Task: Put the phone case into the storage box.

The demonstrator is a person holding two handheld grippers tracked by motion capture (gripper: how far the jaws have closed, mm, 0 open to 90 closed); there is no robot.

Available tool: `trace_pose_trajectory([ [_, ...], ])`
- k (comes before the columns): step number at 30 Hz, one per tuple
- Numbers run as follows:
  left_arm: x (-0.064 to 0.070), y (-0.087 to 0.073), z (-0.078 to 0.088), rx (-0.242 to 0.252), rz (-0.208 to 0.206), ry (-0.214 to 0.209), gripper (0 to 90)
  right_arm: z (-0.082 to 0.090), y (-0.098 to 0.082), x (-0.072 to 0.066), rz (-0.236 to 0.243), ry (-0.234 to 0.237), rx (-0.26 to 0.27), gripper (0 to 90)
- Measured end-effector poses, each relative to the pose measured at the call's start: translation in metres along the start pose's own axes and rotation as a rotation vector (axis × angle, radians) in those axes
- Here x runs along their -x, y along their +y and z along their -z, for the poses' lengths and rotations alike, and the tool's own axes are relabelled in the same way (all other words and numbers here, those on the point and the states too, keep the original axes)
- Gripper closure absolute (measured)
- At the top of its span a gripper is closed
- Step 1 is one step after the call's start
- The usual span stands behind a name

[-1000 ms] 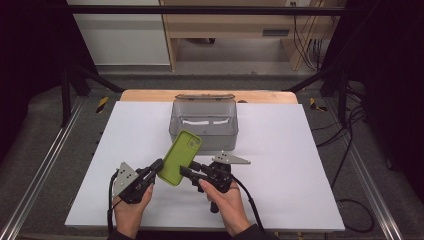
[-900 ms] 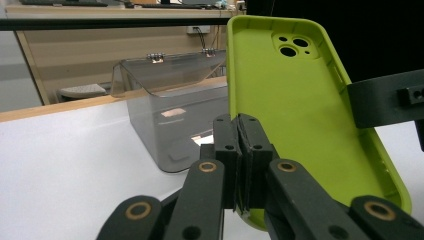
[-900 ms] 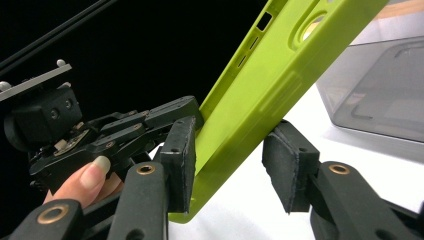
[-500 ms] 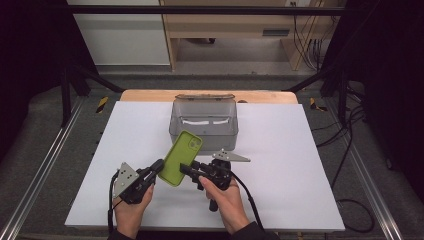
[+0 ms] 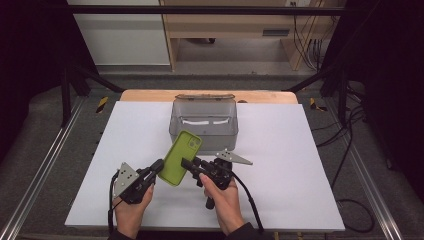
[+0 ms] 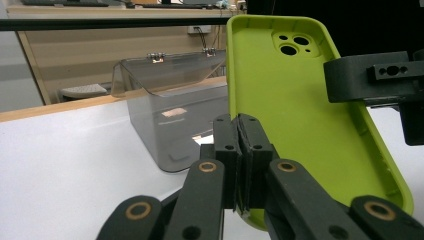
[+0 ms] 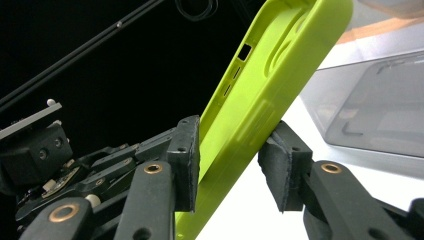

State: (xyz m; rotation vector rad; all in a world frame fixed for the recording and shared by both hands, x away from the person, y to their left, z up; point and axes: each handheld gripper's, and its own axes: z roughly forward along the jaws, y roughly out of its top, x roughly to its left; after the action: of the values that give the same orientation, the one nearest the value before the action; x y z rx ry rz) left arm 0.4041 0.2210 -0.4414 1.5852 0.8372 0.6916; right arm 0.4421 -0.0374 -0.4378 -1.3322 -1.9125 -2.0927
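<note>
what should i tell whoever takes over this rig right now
Left gripper: shut on the lower edge of the lime green silicone phone case, holding it up above the white table.
Right gripper: jaws have just been closing around the case's side edge; both pads touch it.
Clear grey plastic box, lid open, stands behind the case.
Done: case lifted, held by both.
Left: probably putting the case in the box.

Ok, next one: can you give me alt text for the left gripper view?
A lime-green phone case stands nearly upright, its hollow inside facing the camera, with the left gripper shut on its lower edge. The right gripper meets its right rim. Behind, a clear lidded plastic box sits on the white table.
</note>
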Motion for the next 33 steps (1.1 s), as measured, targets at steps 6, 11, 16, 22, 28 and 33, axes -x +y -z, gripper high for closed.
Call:
trace_pose_trajectory([
  [6,0.001,0.000,0.000,0.008,0.001,0.012,88.2,0.000,-0.002,-0.001,-0.009,-0.006,0.040,62.3],
  [11,0.002,0.000,0.001,0.010,0.005,0.027,88.2,-0.003,-0.006,-0.002,-0.019,-0.014,0.067,62.6],
  [16,0.001,0.000,0.002,0.017,0.010,0.040,88.2,-0.003,-0.008,-0.004,-0.014,-0.017,0.082,63.1],
  [22,0.002,0.000,0.003,0.028,0.016,0.058,88.2,-0.007,-0.010,-0.005,-0.025,-0.014,0.083,64.2],
  [28,0.001,-0.002,0.003,0.029,0.040,0.048,88.1,-0.007,-0.011,-0.006,-0.025,-0.016,0.093,66.9],
  [33,0.004,-0.002,0.002,0.027,0.033,0.046,88.0,-0.007,-0.008,-0.004,-0.035,-0.015,0.110,71.9],
])
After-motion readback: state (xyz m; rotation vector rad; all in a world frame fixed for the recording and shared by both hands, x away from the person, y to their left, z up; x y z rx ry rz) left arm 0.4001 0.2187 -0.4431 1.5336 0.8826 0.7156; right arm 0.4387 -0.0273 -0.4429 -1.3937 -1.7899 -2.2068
